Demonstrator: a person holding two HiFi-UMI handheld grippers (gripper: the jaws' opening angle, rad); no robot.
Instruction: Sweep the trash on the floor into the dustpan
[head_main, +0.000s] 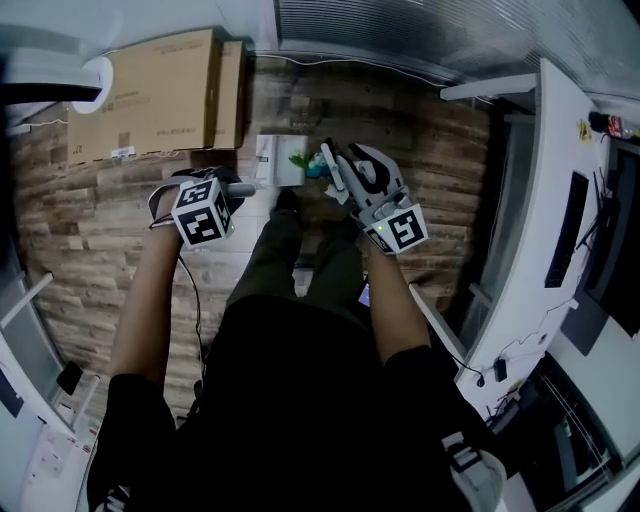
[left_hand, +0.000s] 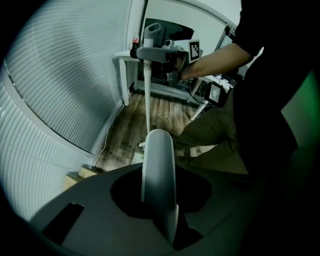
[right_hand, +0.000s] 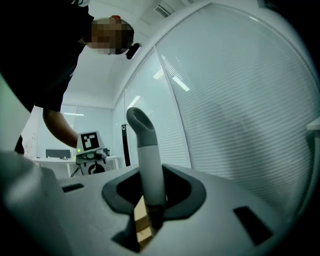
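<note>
In the head view a white dustpan (head_main: 277, 160) sits on the wood floor ahead of the person's feet. Green and blue trash (head_main: 303, 161) lies at its right edge. My left gripper (head_main: 232, 192) points steeply down, shut on the dustpan's white handle (left_hand: 159, 175), which fills the gap between its jaws. My right gripper (head_main: 335, 170) is shut on the broom handle (right_hand: 148, 165), a white pole with a grey curved top. In the left gripper view the broom's pole (left_hand: 148, 95) runs down to the floor. The broom head is hidden.
Cardboard boxes (head_main: 150, 95) lie on the floor at the upper left. A white desk (head_main: 545, 220) with monitors runs along the right. Window blinds (left_hand: 70, 80) line the wall beyond the dustpan. The person's legs (head_main: 300, 270) stand just behind the dustpan.
</note>
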